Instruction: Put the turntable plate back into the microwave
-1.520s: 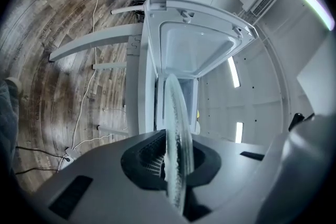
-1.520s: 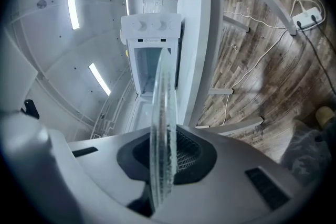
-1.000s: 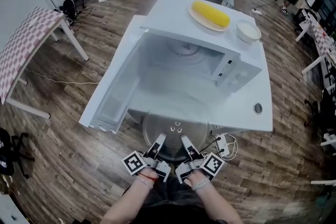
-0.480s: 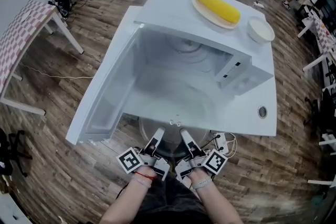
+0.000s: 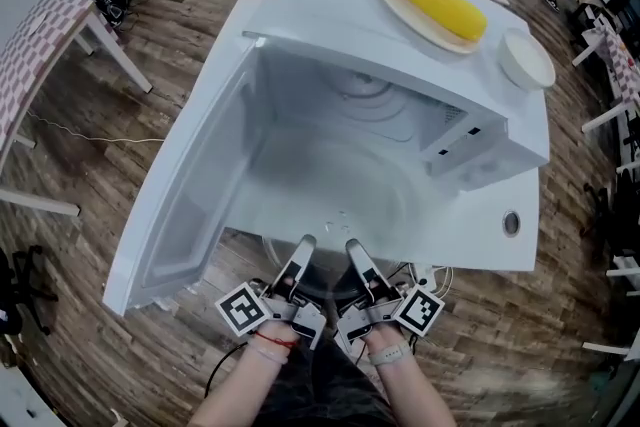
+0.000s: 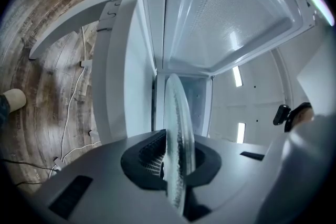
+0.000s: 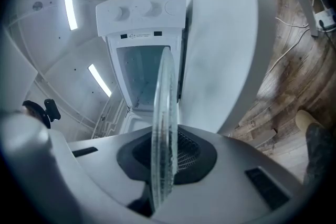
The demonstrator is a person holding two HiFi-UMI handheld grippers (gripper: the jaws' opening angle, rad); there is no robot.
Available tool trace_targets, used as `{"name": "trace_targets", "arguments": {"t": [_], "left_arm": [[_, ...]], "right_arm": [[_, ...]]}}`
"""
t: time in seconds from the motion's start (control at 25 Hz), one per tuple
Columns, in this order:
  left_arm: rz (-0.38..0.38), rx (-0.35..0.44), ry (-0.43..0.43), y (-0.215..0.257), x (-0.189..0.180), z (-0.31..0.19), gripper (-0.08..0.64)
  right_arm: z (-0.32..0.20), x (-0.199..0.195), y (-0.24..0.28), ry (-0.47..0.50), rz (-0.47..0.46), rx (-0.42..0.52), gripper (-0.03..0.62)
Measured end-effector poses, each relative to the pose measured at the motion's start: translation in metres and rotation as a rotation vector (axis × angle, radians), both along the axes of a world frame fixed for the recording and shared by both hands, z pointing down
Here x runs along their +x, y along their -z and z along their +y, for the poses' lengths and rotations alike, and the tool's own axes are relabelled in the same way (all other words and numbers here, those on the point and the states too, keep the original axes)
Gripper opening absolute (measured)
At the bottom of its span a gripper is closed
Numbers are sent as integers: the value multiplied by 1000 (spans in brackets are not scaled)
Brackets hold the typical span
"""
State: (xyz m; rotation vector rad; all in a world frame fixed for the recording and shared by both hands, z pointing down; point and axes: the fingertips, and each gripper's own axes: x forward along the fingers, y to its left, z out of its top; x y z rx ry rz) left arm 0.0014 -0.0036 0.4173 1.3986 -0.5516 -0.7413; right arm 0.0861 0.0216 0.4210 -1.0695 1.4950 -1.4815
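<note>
A clear glass turntable plate [image 5: 330,207] is held level at the mouth of the white microwave [image 5: 340,40], its far part over the cavity floor. My left gripper [image 5: 303,251] and right gripper [image 5: 356,253] are both shut on its near rim, side by side. The microwave door [image 5: 185,180] stands swung open to the left. In the left gripper view the plate [image 6: 177,128] shows edge-on, pinched by that gripper [image 6: 173,165]. The right gripper view shows the plate [image 7: 164,107] clamped the same way by that gripper [image 7: 164,157], with the knob panel [image 7: 142,10] beyond.
On the microwave's top sit a plate with a yellow corn cob [image 5: 437,3] and a white bowl [image 5: 527,60]. The microwave stands on a white table [image 5: 475,237]. A power strip [image 5: 432,275] and cables lie on the wood floor. A checkered table [image 5: 35,60] is at left.
Both grippers have carried the plate forward, from in front of the table edge into the microwave opening. The view has closed in on the microwave.
</note>
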Motion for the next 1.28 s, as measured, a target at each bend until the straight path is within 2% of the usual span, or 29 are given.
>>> {"name": "trace_targets", "arguments": {"t": [0.6, 1.0, 1.28], "left_arm": [[43, -13, -15, 7, 18, -59, 31], [-35, -1, -57, 6, 33, -95, 31], [-21, -5, -62, 7, 42, -117, 31]], "right_arm": [[-56, 19, 8, -21, 25, 6, 40], [-88, 33, 5, -66, -10, -1, 40], [-109, 42, 7, -85, -3, 5, 40]]}}
